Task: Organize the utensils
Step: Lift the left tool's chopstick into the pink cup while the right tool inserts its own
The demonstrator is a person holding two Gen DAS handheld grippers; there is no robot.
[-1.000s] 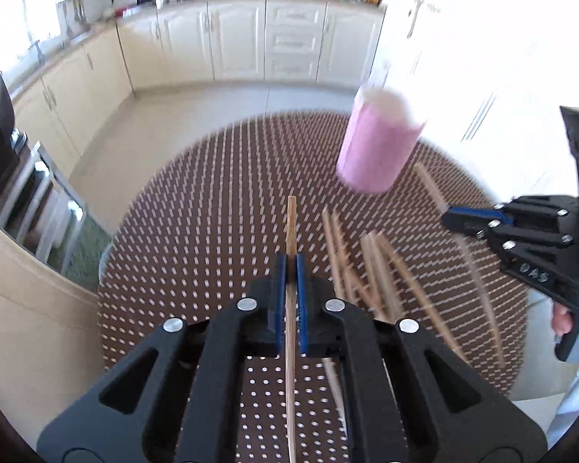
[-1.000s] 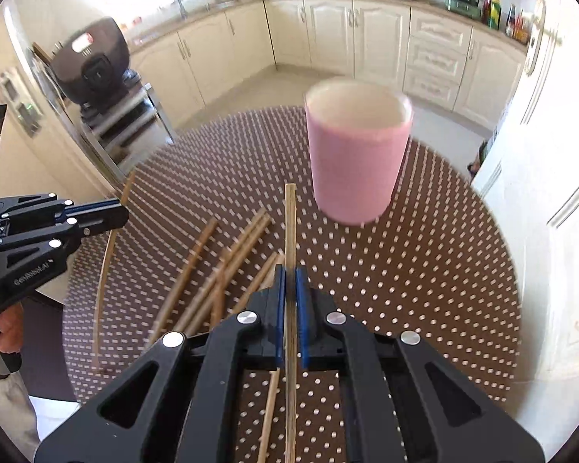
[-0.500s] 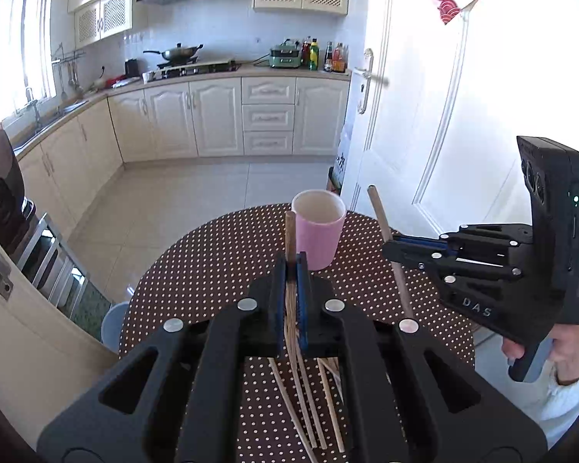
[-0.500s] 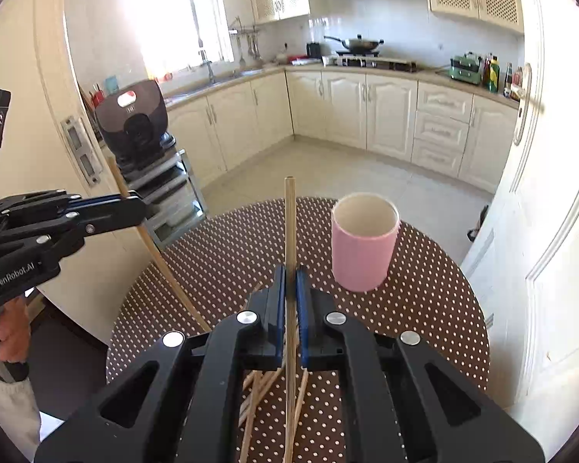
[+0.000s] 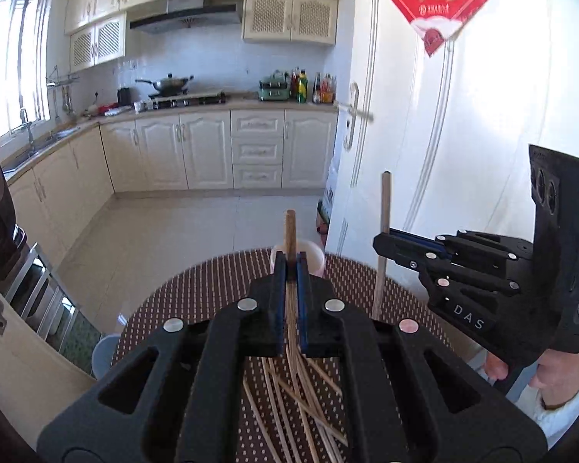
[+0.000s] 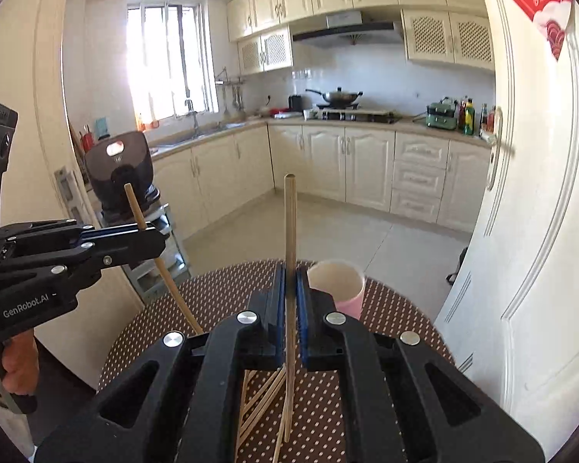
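My left gripper (image 5: 290,260) is shut on a wooden chopstick (image 5: 290,231) that stands up between its jaws; it also shows in the right wrist view (image 6: 150,237). My right gripper (image 6: 289,270) is shut on another chopstick (image 6: 289,223), held upright; it also shows in the left wrist view (image 5: 382,241). Both are raised well above the table. A pink cup (image 6: 347,289) stands at the far side of the round dotted table (image 6: 397,316), partly hidden behind my fingers in the left wrist view (image 5: 316,258). Several loose chopsticks (image 5: 301,397) lie on the table below.
A white door (image 6: 529,231) is close on the right of the table. A black appliance (image 6: 119,169) sits on a rack to the left. Kitchen cabinets and the counter run along the far wall. A pale blue bin (image 5: 104,355) stands by the table's left edge.
Both grippers have lifted and tilted up with their chopsticks, from close over the table to high above it. The cup now looks small and far below.
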